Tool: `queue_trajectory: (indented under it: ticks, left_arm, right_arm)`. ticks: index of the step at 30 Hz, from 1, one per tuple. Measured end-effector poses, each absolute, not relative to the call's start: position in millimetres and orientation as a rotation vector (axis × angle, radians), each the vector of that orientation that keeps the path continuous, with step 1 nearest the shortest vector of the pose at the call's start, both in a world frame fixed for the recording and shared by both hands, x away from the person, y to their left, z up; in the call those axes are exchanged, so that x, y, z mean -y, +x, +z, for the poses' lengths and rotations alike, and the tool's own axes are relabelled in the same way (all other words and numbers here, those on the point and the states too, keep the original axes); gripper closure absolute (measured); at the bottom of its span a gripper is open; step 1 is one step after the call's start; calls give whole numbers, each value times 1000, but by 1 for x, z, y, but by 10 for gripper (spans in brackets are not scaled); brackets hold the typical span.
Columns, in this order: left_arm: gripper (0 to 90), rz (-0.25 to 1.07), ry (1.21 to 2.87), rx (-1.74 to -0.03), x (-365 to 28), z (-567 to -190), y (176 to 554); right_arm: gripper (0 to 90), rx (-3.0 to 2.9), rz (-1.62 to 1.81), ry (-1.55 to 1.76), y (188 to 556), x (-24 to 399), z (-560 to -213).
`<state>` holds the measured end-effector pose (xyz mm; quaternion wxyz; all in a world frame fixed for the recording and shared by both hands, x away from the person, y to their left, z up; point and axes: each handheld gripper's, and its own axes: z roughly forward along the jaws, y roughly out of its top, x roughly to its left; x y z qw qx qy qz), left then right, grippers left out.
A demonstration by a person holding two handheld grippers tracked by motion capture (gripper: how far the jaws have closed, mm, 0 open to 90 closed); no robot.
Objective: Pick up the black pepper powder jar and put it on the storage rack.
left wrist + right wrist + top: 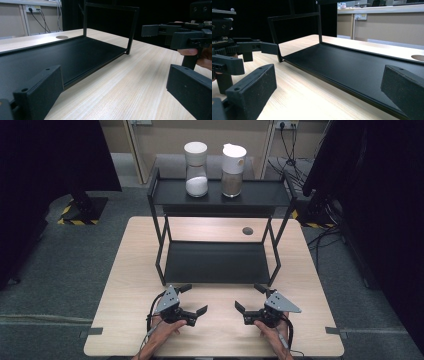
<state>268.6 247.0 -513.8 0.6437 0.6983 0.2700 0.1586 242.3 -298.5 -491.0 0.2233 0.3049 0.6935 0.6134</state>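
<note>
Two jars [196, 169] [233, 170] stand on one black rack's [218, 262] top shelf. Two grippers, left [193, 298] and right [248, 297], rest on one table [125, 285], jaws apart, empty.

Tabletop [125, 290]: pale wood grain, rectangular, with a round hole [247, 230] near its far edge, right of centre.
Rack [160, 240]: black metal two-tier frame standing on the far half of the tabletop; lower shelf [215, 262] bare.
Left jar [196, 162]: on the upper shelf, white lid, clear body partly filled with white grains.
Right jar [233, 163]: just beside it, apart, white lid, brown contents.
Floor [75, 265]: grey carpet around the tabletop.
Cables [325, 237]: black, trailing on the floor at far right.
Wall socket [31, 9]: on the beige far wall, with plugged-in leads.
</note>
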Motion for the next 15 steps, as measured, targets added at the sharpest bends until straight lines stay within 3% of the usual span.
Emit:
queue_trajectory:
  ticks: [15]
  left_arm:
    - [2,364,1591,-614,-247,-514,268]
  right_arm:
    - [4,-1913,1692,841,243,298,-492]
